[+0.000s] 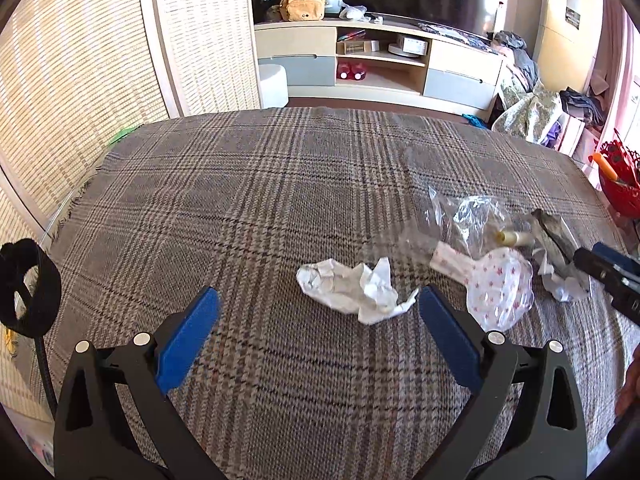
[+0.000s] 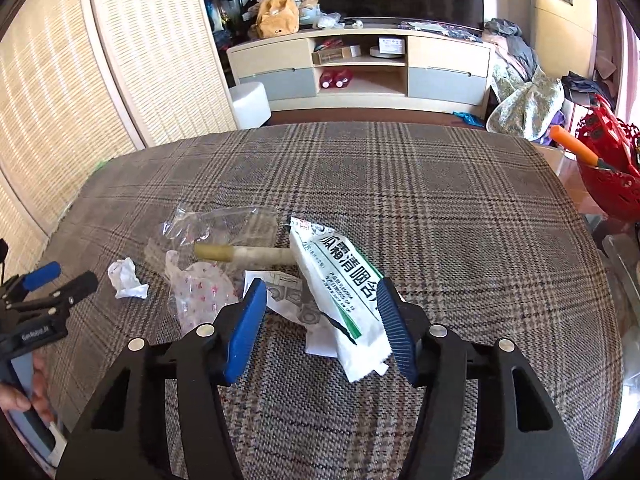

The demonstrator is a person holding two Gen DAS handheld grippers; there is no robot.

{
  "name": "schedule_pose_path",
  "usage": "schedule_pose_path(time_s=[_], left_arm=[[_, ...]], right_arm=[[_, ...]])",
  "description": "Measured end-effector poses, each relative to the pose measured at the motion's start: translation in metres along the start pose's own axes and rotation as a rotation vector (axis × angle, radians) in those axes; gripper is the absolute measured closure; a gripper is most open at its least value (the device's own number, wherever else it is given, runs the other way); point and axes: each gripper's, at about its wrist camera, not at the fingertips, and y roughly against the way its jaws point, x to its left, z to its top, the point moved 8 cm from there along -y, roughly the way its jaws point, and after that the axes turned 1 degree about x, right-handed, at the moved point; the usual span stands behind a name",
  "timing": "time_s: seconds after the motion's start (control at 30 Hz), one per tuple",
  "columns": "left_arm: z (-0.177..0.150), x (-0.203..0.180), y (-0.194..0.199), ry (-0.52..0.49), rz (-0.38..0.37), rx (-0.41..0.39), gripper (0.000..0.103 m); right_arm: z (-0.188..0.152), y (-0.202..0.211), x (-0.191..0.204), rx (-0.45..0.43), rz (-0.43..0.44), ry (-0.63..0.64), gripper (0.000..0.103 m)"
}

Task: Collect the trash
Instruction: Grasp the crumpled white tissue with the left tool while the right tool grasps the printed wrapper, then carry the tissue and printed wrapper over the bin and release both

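Trash lies on a plaid-covered table (image 1: 240,200). A crumpled white paper (image 1: 352,290) lies just ahead of my open left gripper (image 1: 318,300), between its fingertips; it also shows in the right wrist view (image 2: 127,279). Right of it lie a star-printed plastic wrapper (image 1: 500,292), a clear plastic bag (image 1: 460,220) and a small tube (image 1: 516,238). My right gripper (image 2: 320,292) is open around a white and green packet (image 2: 344,292), not closed on it. A cardboard tube (image 2: 244,255), printed paper (image 2: 292,300), the star wrapper (image 2: 200,296) and the clear bag (image 2: 216,224) lie beside it.
A red basket (image 2: 608,176) with an orange-handled tool stands off the table's right edge. A TV stand (image 1: 376,60) and white stool (image 1: 272,84) are beyond the far edge. A woven screen (image 1: 80,80) stands on the left. A black strap (image 1: 28,288) hangs at left.
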Motion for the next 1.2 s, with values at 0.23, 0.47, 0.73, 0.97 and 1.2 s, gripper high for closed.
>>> schedule_pose_path(time_s=[0.23, 0.47, 0.73, 0.97, 1.2], left_arm=[[-0.001, -0.015, -0.037, -0.023, -0.01, 0.058, 0.008], [-0.008, -0.024, -0.061, -0.009, -0.07, 0.11, 0.048], [-0.009, -0.029, -0.045, -0.039, -0.034, 0.072, 0.083], [-0.015, -0.028, -0.011, -0.052, -0.022, 0.044, 0.091], [-0.024, -0.038, 0.047, -0.066, -0.033, 0.016, 0.091]], right_arm=[[-0.004, -0.022, -0.01, 0.03, -0.015, -0.012, 0.046], [0.002, -0.027, -0.024, 0.0, -0.002, -0.038, 0.078], [0.0, -0.015, -0.027, -0.033, -0.034, -0.009, 0.096], [-0.001, 0.021, -0.023, -0.055, -0.033, 0.001, 0.096], [-0.009, 0.073, -0.017, -0.064, -0.038, 0.009, 0.096]])
